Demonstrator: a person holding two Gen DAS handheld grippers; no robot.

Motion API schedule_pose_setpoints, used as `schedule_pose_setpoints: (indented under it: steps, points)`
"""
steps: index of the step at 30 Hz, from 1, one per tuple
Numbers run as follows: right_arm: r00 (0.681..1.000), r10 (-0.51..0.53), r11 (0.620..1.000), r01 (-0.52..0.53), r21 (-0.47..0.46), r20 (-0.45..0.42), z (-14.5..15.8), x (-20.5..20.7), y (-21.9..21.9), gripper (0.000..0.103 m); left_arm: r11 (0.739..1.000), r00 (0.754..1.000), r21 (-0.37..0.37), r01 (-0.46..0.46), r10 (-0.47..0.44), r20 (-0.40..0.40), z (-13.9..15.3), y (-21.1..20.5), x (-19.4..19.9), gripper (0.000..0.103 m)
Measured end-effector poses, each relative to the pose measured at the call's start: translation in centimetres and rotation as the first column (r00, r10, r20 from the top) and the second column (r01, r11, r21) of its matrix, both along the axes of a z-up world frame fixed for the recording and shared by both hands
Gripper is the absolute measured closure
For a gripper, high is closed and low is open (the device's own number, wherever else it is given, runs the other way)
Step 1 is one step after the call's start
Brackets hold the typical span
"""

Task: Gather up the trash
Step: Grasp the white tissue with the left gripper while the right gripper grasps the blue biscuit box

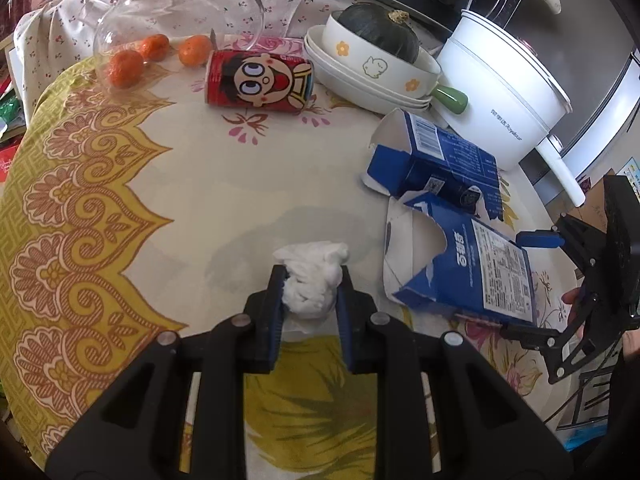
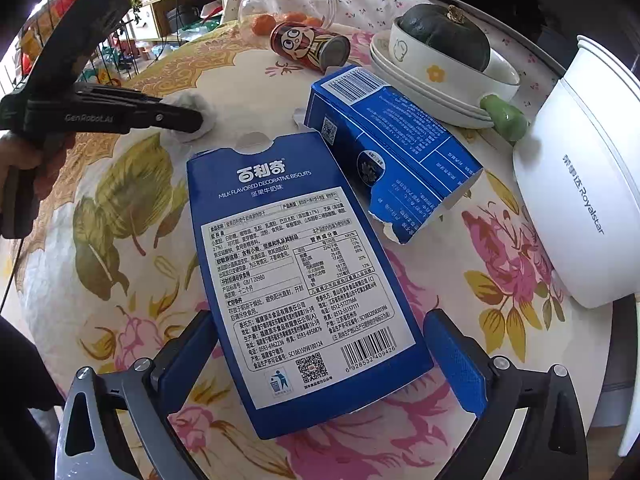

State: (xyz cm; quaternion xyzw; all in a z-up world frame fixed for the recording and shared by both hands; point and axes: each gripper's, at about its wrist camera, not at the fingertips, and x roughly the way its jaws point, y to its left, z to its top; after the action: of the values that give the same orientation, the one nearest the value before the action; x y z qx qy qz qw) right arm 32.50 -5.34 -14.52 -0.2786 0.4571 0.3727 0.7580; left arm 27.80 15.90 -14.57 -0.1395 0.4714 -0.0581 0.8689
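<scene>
My left gripper (image 1: 312,280) is shut on a crumpled white tissue (image 1: 310,276) at the tablecloth; the tissue also shows in the right wrist view (image 2: 192,114) between that gripper's fingers. My right gripper (image 2: 320,340) is open, its blue pads either side of a flattened blue biscuit box (image 2: 296,272) without squeezing it. The same box (image 1: 460,268) lies right of the tissue in the left view. A second torn blue box (image 2: 392,152) lies beyond it. A red cartoon can (image 1: 258,82) lies on its side farther back.
Stacked white bowls (image 1: 376,68) hold a dark green squash (image 1: 380,30). A white electric pot (image 1: 508,92) stands at the right. A glass jar (image 1: 180,12) and three tangerines (image 1: 126,68) sit at the back left. The table edge curves at the left.
</scene>
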Motion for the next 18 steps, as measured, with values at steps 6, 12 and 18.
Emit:
schedule_pose_setpoints:
  steps: [6, 12, 18]
  points:
    - [1.000, -0.012, 0.999, 0.012, -0.044, 0.005, 0.0, 0.0, 0.7, 0.000, 1.000, 1.000, -0.023, -0.018, 0.018, -0.016, 0.1, 0.2, -1.2, 0.078]
    - [0.999, -0.032, 0.997, 0.032, -0.064, 0.007, -0.3, 0.4, 1.1, 0.000, 0.999, 0.999, -0.033, -0.024, 0.023, -0.026, 0.0, -0.1, -1.9, 0.078]
    - [0.999, -0.027, 0.994, 0.030, -0.106, 0.025, -0.7, 0.6, 2.1, 0.000, 1.000, 0.999, -0.009, -0.028, 0.027, -0.022, 0.0, -0.5, -1.9, 0.078]
